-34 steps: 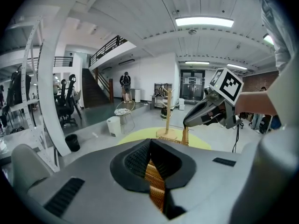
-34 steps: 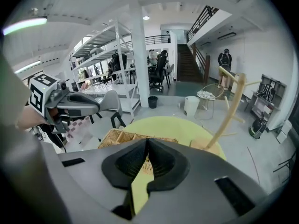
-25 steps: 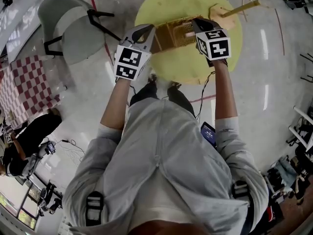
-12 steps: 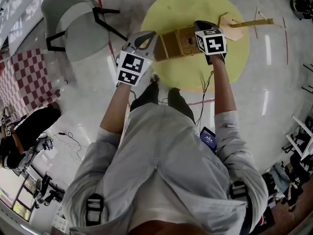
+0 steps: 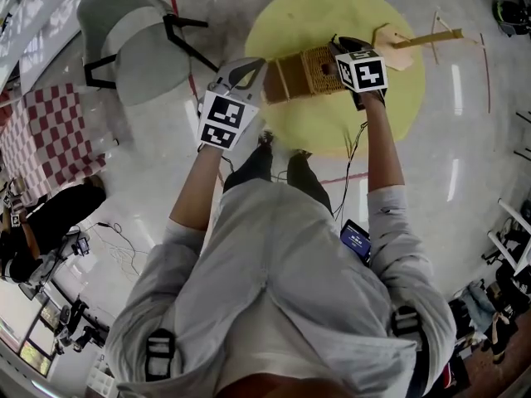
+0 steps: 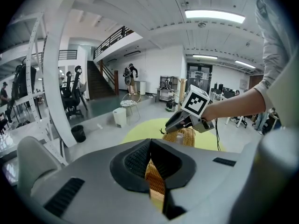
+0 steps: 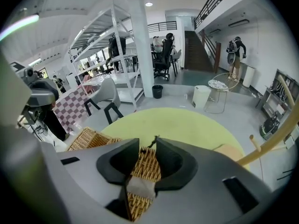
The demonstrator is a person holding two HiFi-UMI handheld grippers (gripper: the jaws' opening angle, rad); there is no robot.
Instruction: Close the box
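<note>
The wicker box is seen on the round yellow worktop. Its long axis runs from side to side in the head view, with one gripper at each end. The left gripper is set against the box's left end. Its jaws are closed narrow on a thin band of wicker — most likely the lid's edge, though which part exactly cannot be told.

The right gripper is set over the opposite end. Its jaws have just been opening and now stand wide; woven wicker and a small grey patch lie between them but are not pinched by the pads. The lid is judged to be down or nearly so, and the closing looks close to done.

The coming move turns on one relation: the box lies directly beneath and ahead of the right jaws, while only the left jaws have hold of it. A wooden stand is placed on the worktop just beyond the right gripper — it should be kept clear of.
</note>
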